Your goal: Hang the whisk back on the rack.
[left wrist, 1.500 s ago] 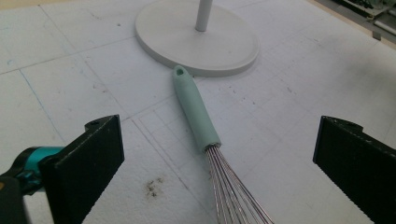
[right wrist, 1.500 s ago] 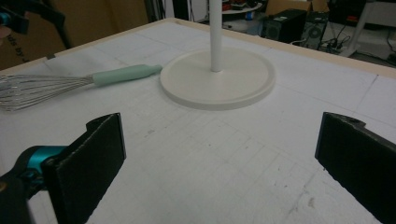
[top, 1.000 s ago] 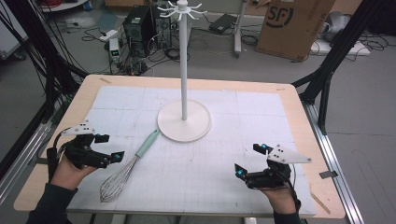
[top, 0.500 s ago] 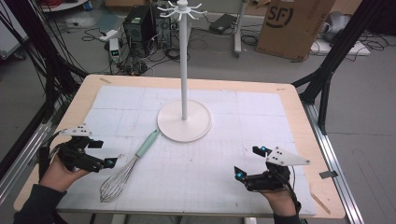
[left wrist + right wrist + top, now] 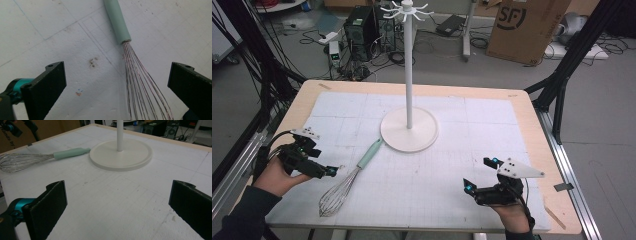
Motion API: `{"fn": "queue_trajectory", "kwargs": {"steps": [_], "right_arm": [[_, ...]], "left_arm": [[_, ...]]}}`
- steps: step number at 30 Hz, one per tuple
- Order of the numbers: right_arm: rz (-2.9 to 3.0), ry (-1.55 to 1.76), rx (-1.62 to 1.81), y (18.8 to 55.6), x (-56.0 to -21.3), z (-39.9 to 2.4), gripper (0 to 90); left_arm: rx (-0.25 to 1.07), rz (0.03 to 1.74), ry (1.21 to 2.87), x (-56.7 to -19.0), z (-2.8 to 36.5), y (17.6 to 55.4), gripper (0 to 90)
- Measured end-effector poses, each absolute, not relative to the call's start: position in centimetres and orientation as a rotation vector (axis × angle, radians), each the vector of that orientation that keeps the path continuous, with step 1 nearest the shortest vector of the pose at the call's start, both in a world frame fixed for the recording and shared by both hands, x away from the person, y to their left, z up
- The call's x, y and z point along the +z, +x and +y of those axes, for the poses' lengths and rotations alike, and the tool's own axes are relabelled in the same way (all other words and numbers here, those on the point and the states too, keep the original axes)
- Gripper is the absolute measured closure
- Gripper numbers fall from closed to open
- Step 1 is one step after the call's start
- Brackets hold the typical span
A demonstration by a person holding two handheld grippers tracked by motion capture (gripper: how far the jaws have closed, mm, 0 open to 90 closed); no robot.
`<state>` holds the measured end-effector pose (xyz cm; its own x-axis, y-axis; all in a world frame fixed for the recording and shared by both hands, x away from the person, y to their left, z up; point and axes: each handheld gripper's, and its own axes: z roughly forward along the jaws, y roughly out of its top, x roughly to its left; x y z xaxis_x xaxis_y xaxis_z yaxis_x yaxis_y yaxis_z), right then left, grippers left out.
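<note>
My left gripper (image 5: 117,82) jaws wide apart, whisk (image 5: 140,82) wires between; judge: shift toward handle (image 5: 117,22), then close. Right gripper (image 5: 117,202) spread, empty.

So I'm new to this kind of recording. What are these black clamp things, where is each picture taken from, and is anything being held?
No robot here: a person holds a hand-operated two-jaw gripper in each hand. The high view looks down on the table from above the person's side, with the left gripper and the right gripper near the front edge. The other two pictures come from cameras riding on the grippers, looking out between their black jaws. On the white mat lie a whisk with a mint-green handle and a white stand with a round base and a tall pole topped with hooks. Both grippers are open and hold nothing. In the left gripper view the jaws straddle the whisk's wires without touching them.
</note>
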<state>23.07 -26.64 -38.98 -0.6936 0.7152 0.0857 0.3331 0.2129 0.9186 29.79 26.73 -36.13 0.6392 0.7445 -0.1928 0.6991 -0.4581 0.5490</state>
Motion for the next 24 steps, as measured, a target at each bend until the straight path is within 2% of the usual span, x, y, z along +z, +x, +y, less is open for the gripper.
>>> {"fn": "queue_trajectory", "kwargs": {"steps": [12,24], "right_arm": [[2.144,0.992,1.459,23.3,-39.2,-26.6,0.5],[2.153,1.005,1.45,23.3,-39.4,-26.5,0.5]], "left_arm": [[0.032,1.178,2.403,-36.7,23.3,32.3,2.4],[-0.054,1.257,2.463,-38.0,21.0,34.5,3.7]]}}
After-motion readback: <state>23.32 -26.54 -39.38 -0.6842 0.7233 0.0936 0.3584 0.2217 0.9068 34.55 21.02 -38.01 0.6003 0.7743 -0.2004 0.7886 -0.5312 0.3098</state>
